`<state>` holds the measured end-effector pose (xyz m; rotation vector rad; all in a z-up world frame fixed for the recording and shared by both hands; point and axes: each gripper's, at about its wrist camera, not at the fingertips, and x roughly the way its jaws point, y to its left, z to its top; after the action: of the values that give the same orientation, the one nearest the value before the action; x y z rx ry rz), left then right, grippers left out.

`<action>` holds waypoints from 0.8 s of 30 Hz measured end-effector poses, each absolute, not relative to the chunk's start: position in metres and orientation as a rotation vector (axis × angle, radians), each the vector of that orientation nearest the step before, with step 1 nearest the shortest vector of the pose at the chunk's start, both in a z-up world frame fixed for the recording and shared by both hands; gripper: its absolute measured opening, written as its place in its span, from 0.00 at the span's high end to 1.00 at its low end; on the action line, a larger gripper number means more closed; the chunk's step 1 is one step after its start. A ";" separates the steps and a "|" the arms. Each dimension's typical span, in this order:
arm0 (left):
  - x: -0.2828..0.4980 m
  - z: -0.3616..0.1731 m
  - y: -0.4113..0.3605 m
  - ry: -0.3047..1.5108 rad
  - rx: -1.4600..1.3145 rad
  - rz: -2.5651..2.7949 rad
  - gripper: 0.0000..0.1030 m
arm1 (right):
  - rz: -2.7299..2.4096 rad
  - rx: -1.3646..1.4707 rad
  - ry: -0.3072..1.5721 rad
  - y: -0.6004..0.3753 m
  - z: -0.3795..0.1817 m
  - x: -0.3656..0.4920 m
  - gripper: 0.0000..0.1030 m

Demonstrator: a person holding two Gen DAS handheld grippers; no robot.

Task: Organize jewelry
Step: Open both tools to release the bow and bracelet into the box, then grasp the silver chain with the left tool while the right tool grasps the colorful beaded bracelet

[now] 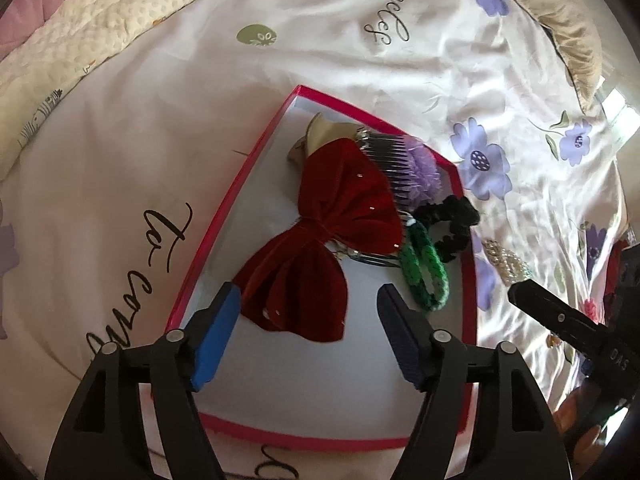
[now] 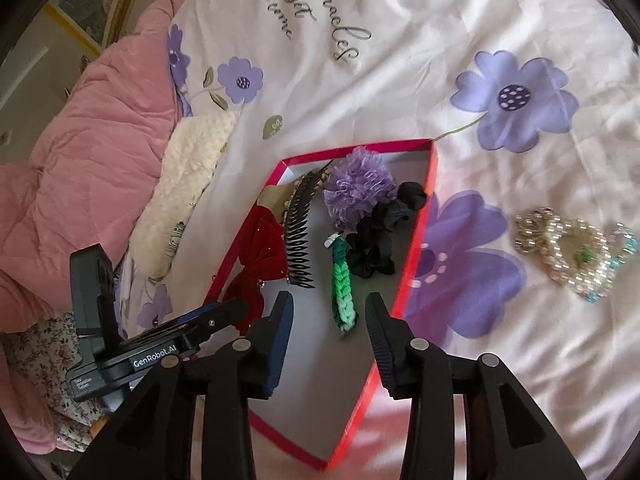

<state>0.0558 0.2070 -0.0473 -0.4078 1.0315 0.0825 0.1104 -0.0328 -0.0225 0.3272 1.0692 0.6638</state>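
Both grippers hang over the red-rimmed box [image 1: 236, 196] on the flowered bedspread [image 1: 400, 72], and both are released with nothing between their fingers: the left gripper [image 1: 310, 332] stands wide apart over the red velvet bow [image 1: 320, 236], the right gripper [image 2: 330, 338] spread over the green braided band [image 2: 342, 284]. Already inside the box lie the bow, a toothed hair comb [image 2: 298, 248], a purple ruffled scrunchie [image 2: 356, 186], a black scrunchie [image 2: 378, 236] and the green band.

One piece is left outside: a beaded bracelet cluster [image 2: 576, 252], glinting on the bedspread well apart from the box, on its right side (in the left wrist view only a sliver of it shows past the box rim, beside the right gripper's arm).

My reading is that fetching those beads is the step in hand, and the right gripper is the closer one for it. To do it well, come down from above with the fingers straddling a thick part of the cluster, not a single loose strand, and press lightly into the soft cloth so the lower beads are caught. Lift slowly, since strands may dangle or slip, then release low over the bare grey floor at the near end of the box.
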 end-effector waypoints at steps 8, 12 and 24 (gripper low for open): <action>0.042 -0.024 0.191 0.995 -0.385 0.050 0.28 | 0.602 0.356 1.045 -0.084 -0.014 0.089 0.55; 0.035 -0.011 0.174 0.983 -0.360 0.011 0.28 | 0.546 0.375 1.036 -0.119 -0.014 0.077 0.55; 0.024 -0.011 0.098 1.020 -0.280 -0.161 0.28 | 0.385 0.449 1.003 -0.213 -0.019 0.045 0.55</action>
<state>0.0237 0.0980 -0.0108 -0.2797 1.0205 -0.1606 0.0450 -0.2132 -0.0186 0.4492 1.0025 0.3855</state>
